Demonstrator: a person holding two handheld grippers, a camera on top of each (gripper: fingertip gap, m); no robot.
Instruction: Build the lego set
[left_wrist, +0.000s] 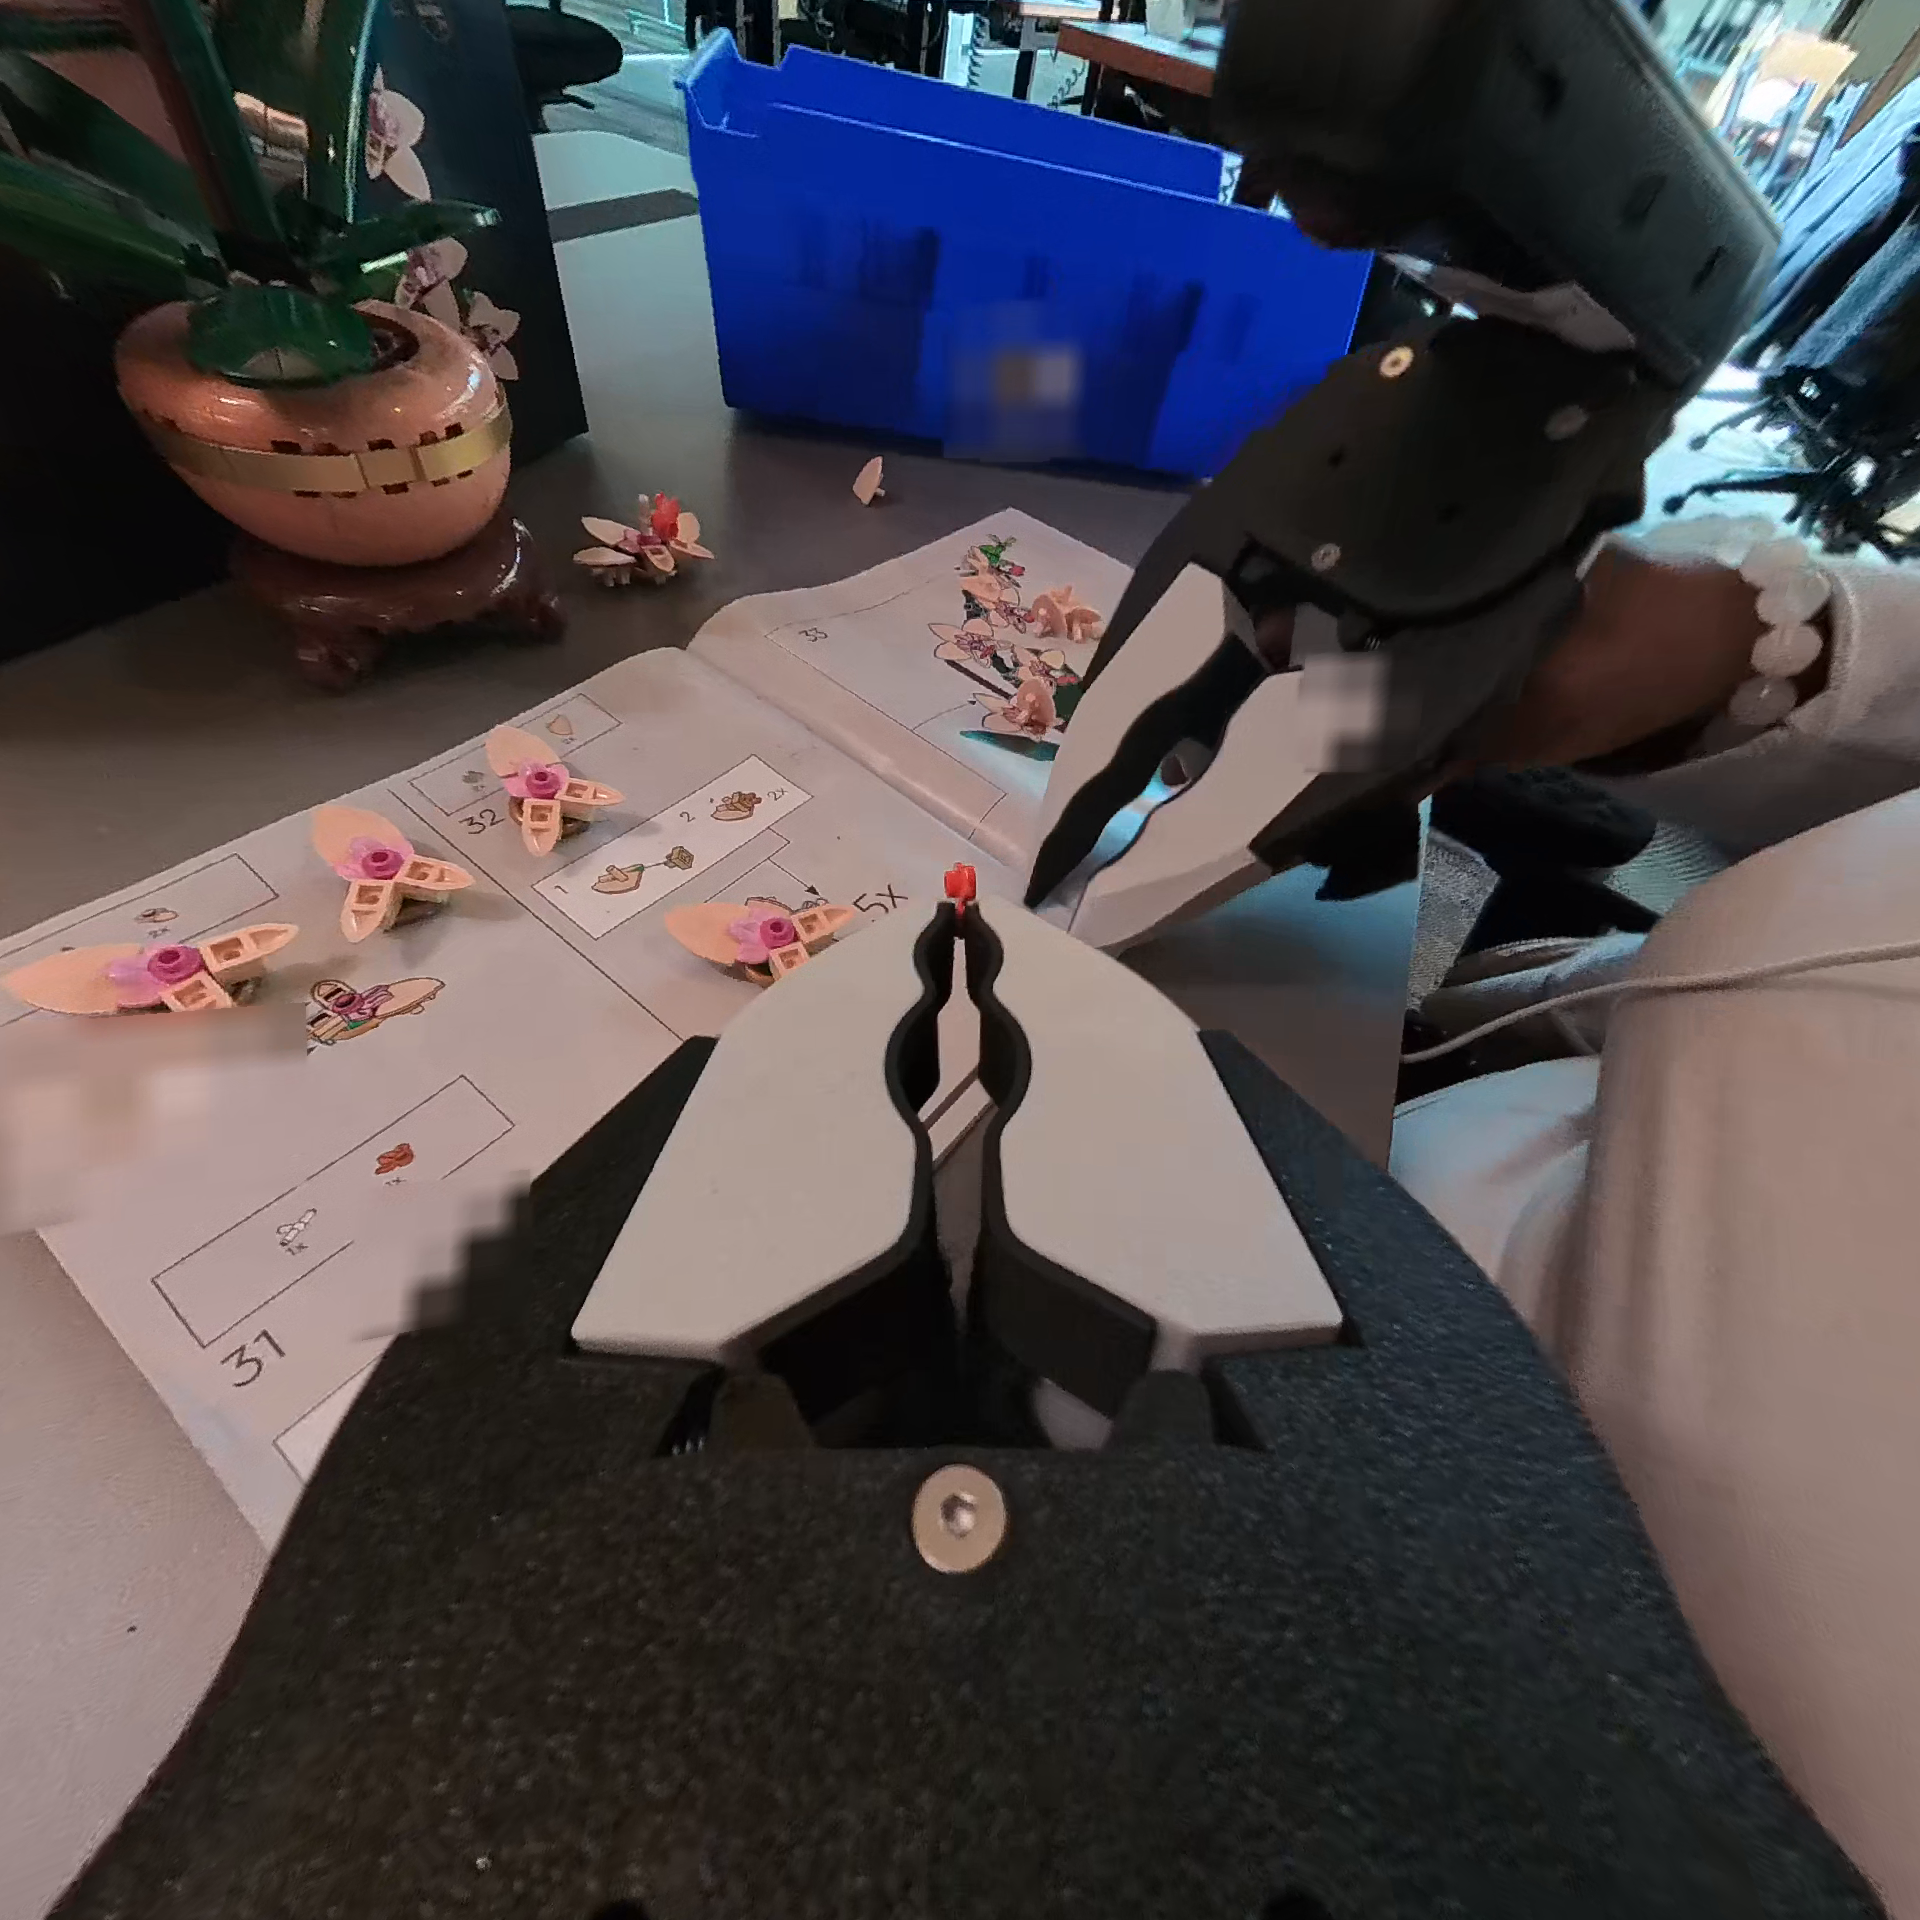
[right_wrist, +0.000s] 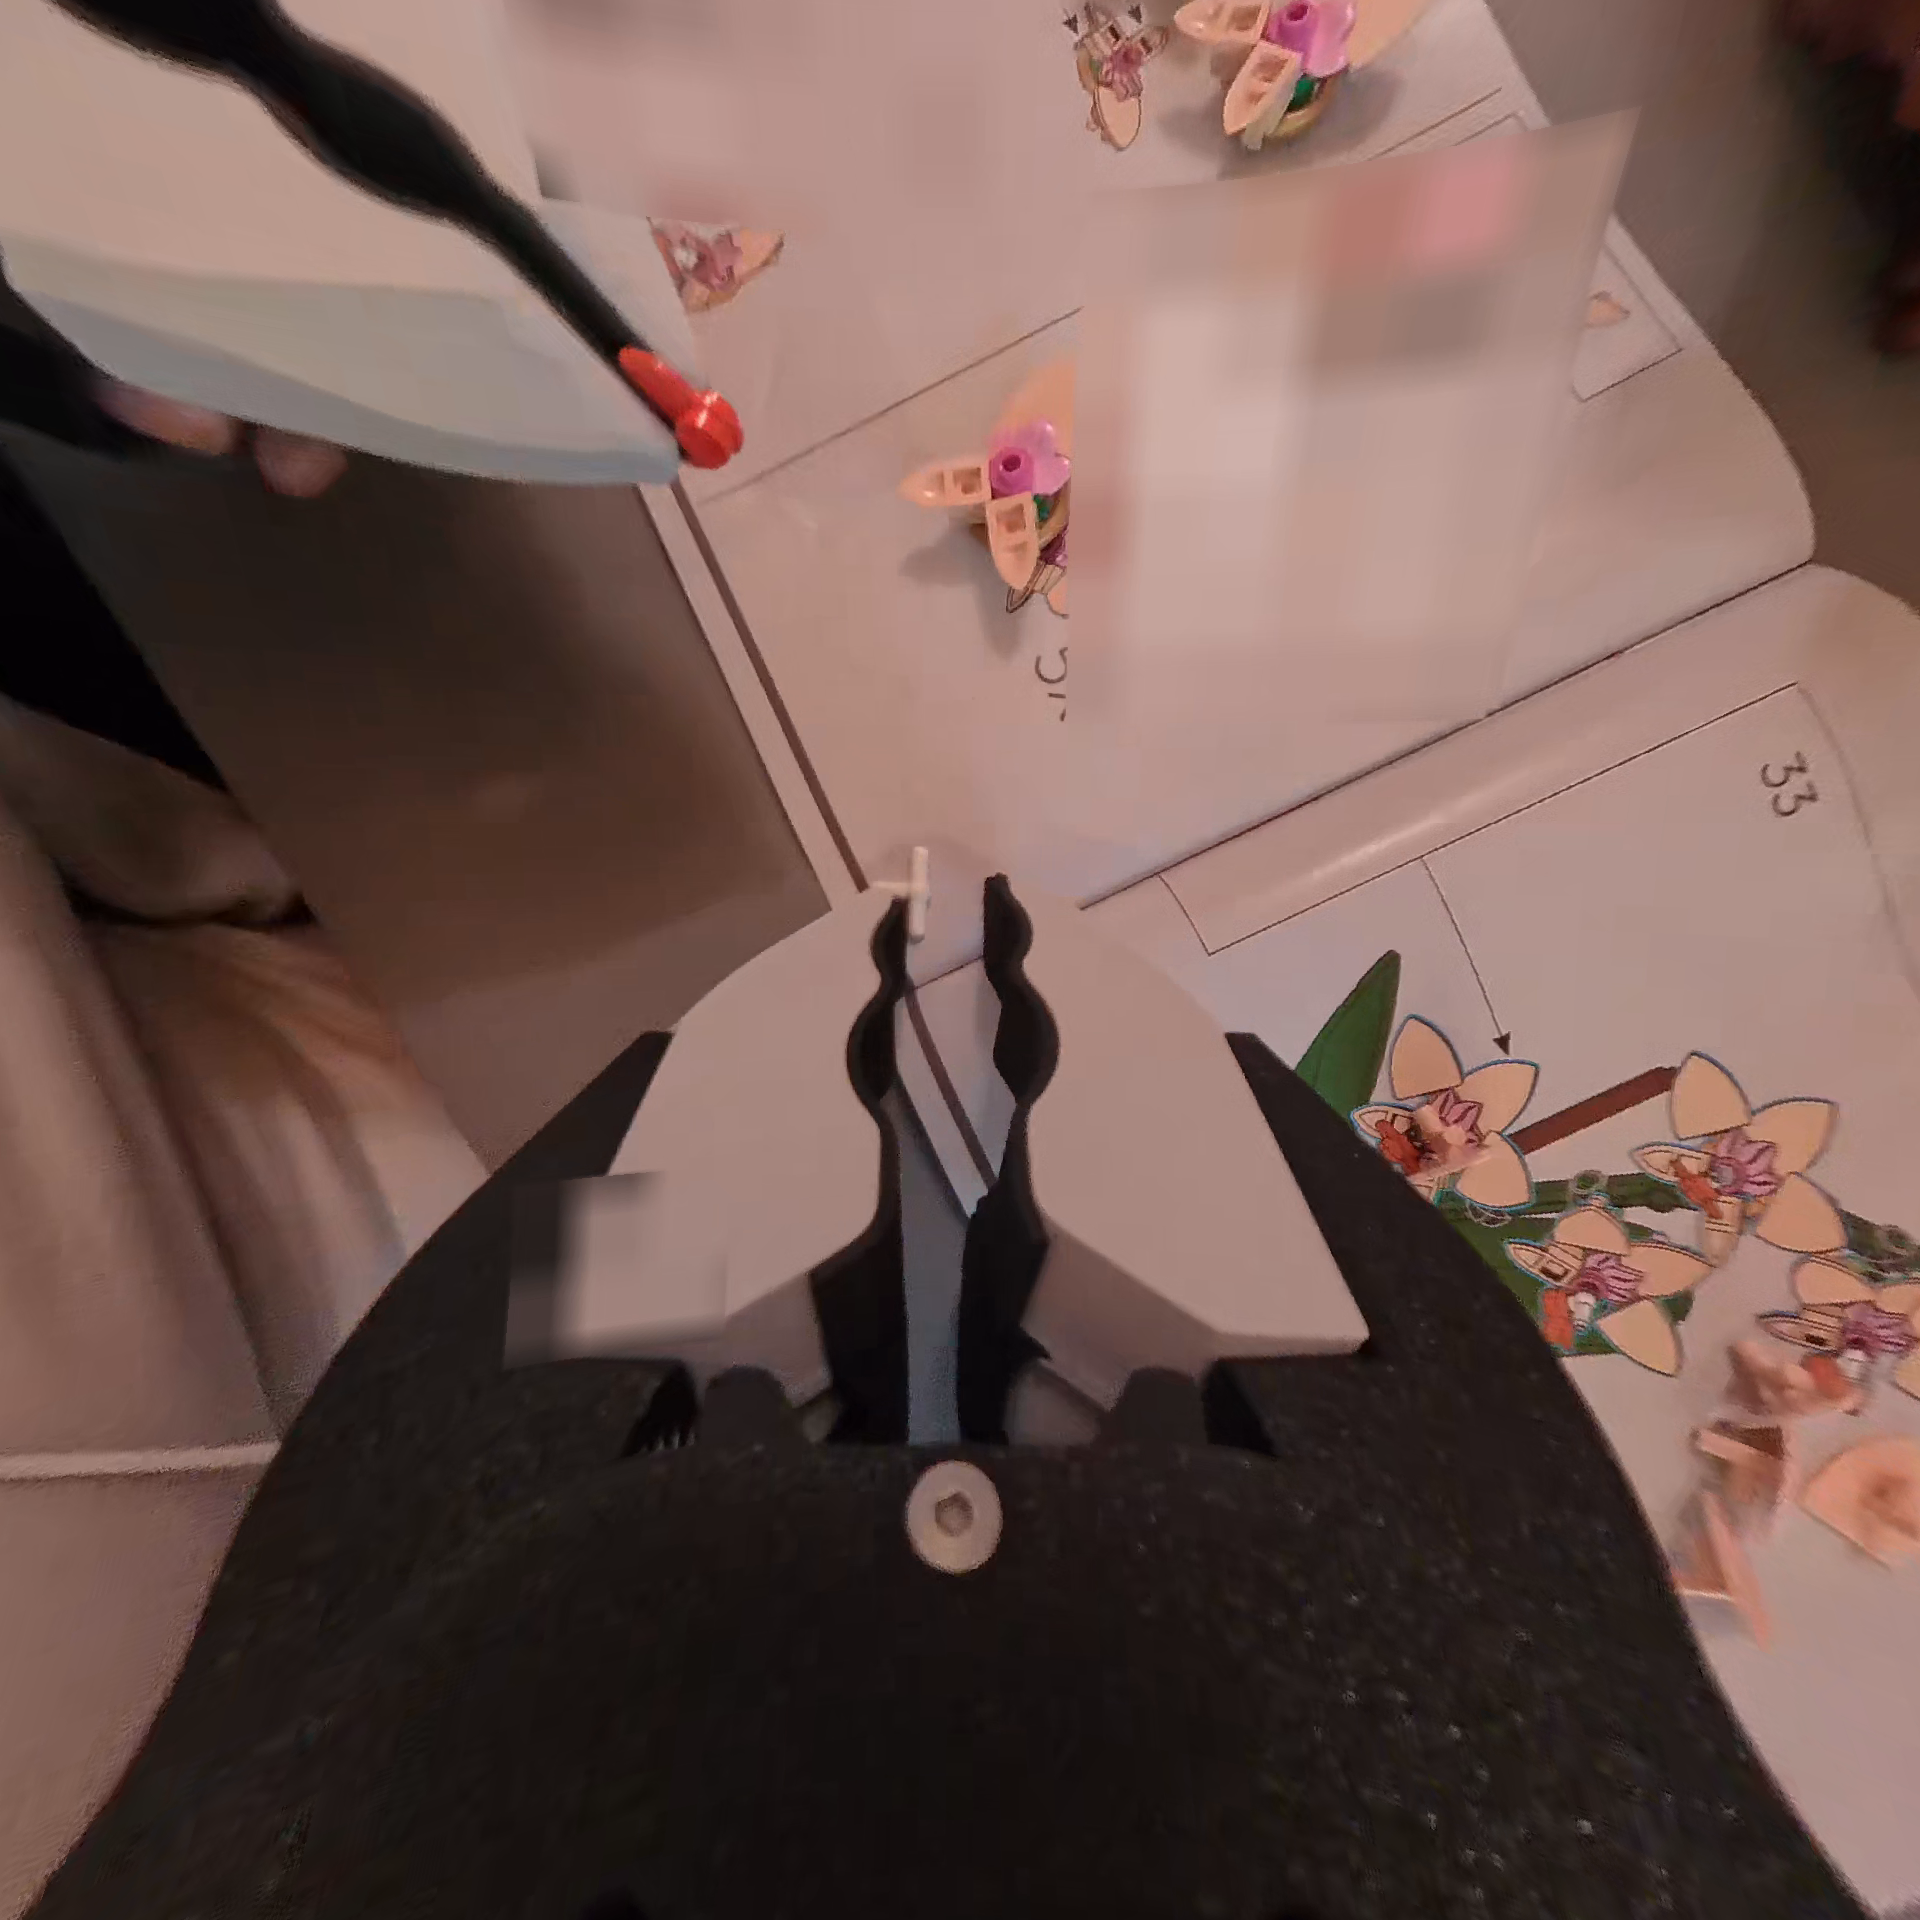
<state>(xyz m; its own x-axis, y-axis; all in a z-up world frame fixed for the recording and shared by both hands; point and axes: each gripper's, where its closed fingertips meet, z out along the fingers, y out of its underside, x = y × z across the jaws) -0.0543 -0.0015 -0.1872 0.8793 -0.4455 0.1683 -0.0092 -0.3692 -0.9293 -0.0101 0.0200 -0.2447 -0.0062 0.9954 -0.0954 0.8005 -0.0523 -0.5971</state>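
My left gripper (left_wrist: 961, 920) is shut on a small red piece (left_wrist: 961, 883) and holds it above the open instruction booklet (left_wrist: 665, 748). It also shows in the right wrist view (right_wrist: 675, 416) with the red piece (right_wrist: 694, 411) at its tips. My right gripper (right_wrist: 940, 904) stands slightly open at the booklet's edge, with a tiny white T-shaped piece (right_wrist: 920, 891) at its left fingertip; it is not clamped. The right gripper's tips (left_wrist: 1060, 914) sit just right of the left gripper's. Several pink-and-cream flowers (left_wrist: 379, 868) lie on the booklet.
A built orchid in a pink pot (left_wrist: 312, 436) stands at the back left. A blue bin (left_wrist: 987, 281) is behind the booklet. One flower with a red part (left_wrist: 644, 540) and a loose petal (left_wrist: 868, 480) lie on the table. Loose cream pieces (right_wrist: 1766, 1455) lie on the right page. The grippers' ends are close to 8 cm from one another.
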